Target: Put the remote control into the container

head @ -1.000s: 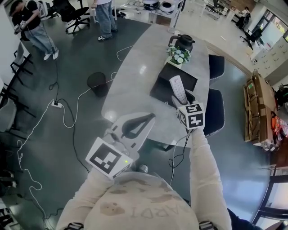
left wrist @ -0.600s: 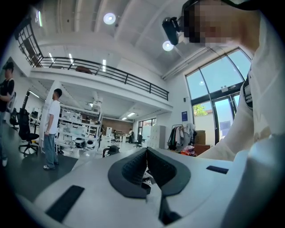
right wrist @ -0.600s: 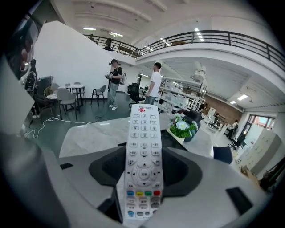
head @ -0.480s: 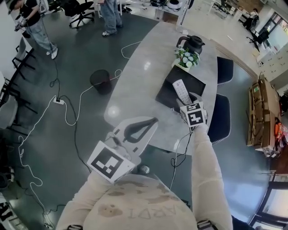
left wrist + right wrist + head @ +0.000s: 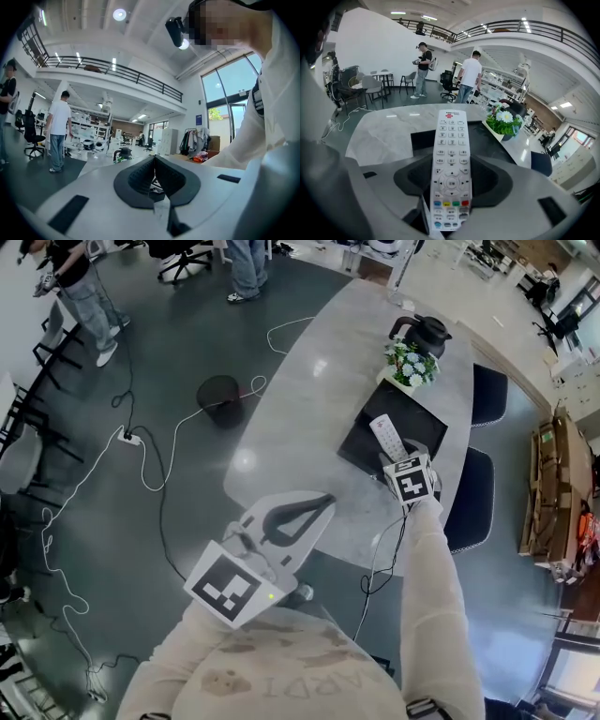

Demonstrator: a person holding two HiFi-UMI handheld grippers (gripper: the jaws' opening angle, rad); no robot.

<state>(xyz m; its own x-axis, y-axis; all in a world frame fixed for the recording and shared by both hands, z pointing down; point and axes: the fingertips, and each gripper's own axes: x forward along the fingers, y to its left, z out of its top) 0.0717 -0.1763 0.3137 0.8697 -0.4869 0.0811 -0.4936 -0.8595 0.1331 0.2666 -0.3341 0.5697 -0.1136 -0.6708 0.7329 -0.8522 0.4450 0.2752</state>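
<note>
My right gripper (image 5: 393, 457) is shut on the white remote control (image 5: 386, 435), which it holds by the lower end, buttons up. The remote hangs over the right part of the black, flat container (image 5: 361, 450) on the grey table (image 5: 300, 409). In the right gripper view the remote (image 5: 450, 159) runs out between the fingers of the right gripper (image 5: 451, 180), with the container (image 5: 421, 138) below it. My left gripper (image 5: 322, 501) is shut and holds nothing; it is over the table's near edge. The left gripper view shows the pads of the left gripper (image 5: 153, 174) pressed together.
A pot of flowers (image 5: 410, 364) and a black kettle (image 5: 427, 332) stand beyond the container. Two dark chairs (image 5: 471, 495) line the table's right side. A black bin (image 5: 218, 396) and cables (image 5: 155, 465) lie on the floor at left. People stand far off.
My right arm has reached farther out, carrying the remote over the container. The head view has shifted. The left gripper has barely moved.
</note>
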